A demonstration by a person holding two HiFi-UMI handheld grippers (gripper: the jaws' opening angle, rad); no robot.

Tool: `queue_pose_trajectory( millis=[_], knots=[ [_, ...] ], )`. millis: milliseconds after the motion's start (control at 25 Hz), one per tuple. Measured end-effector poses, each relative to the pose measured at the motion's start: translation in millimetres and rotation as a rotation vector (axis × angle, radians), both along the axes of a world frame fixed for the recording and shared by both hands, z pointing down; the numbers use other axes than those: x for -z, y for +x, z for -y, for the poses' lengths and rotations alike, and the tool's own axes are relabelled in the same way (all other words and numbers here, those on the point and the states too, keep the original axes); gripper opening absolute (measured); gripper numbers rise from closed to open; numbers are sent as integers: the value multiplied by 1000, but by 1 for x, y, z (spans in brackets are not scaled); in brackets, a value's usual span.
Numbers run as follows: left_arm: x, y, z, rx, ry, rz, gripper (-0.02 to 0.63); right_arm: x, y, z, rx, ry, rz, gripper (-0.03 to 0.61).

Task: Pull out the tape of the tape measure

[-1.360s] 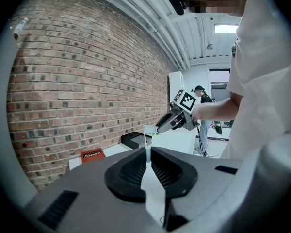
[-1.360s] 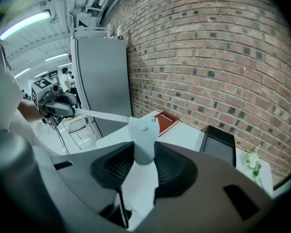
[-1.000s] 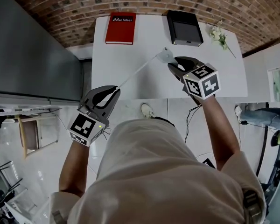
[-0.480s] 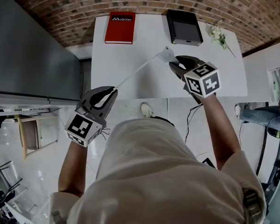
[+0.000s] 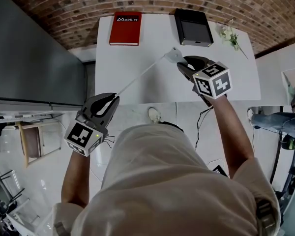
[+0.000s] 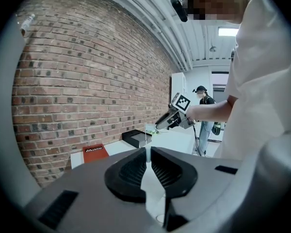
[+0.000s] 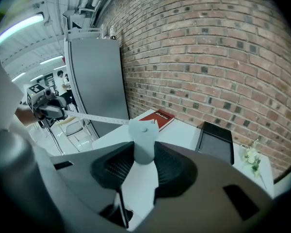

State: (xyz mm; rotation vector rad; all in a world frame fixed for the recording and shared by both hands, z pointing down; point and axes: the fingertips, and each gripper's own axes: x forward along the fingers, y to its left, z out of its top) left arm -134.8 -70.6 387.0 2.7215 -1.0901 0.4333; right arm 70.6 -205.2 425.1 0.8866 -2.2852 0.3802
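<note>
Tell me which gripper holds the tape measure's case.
The right gripper, clamped on the grey case; the left gripper pinches only the tape end.

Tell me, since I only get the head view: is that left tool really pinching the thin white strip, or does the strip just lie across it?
Observer: Pinching it. The left gripper view shows the ribbed pads of the left tool closed on the tape, seen edge-on.
Operator: And the grey lump at the other end?
Observer: That's the tape measure case. In the right gripper view it stands upright, clamped between the pads of the right tool.
Operator: Anything printed on the strip?
Observer: Yes. The right gripper view shows fine scale marks along it as it runs off toward the left tool.
</note>
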Motion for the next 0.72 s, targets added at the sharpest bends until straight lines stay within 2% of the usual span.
queue_pose_trajectory(
  millis=[720],
  knots=[
    [-5, -21, -8, 23, -12, 1, 29, -6, 11, 10, -29, -4, -4, 132]
  ],
)
